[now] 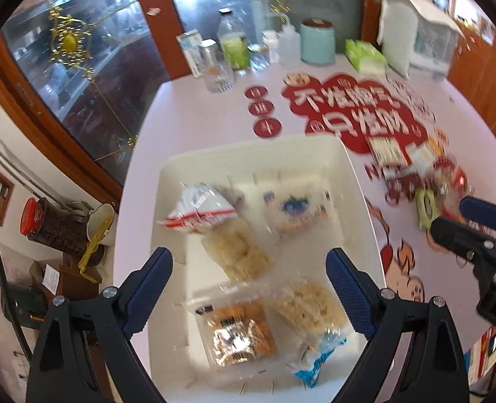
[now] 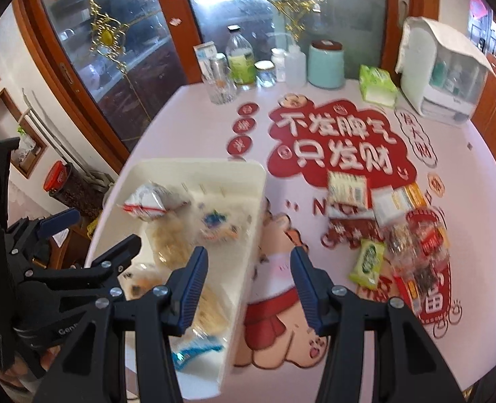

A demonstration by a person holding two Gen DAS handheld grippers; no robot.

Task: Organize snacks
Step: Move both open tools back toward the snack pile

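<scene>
Blur, cut edges, small print

The loose snacks [image 1: 422,181] smear into one blurred heap, labels unreadable; the bin [image 2: 248,235] runs behind the right gripper's [image 2: 249,290] finger, and its packets' [image 1: 234,332] print is too soft to read.

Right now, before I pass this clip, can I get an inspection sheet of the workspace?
Surface: round table with pale cover and red print.
Job's things: white bin holding several wrapped snacks; loose snack pile on the table right of it.
Clutter: bottles, glass, teal canister, tissue pack, white box at the far edge.
Grippers: left tool open over the bin, empty; right tool open above the bin's right wall, empty.
Cables: nothing seen.
Surroundings: wood-framed glass doors, red-lidded jar beside the table.
</scene>
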